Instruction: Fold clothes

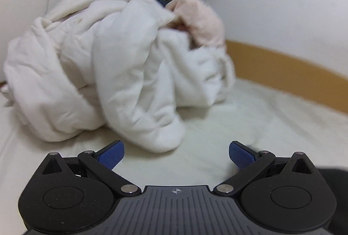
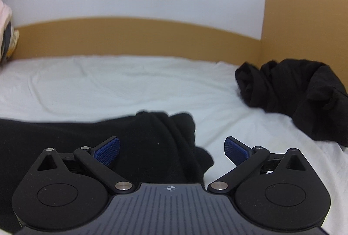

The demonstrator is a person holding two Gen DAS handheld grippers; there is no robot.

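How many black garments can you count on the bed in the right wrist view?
2. One black garment lies spread directly under the open right claw; a crumpled black garment sits far right, near the wooden corner. More may lie outside the frame.

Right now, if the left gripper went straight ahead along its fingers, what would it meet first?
Probably the crumpled white garment: the open left gripper points at its near end, with only bare sheet between. Depth is uncertain.
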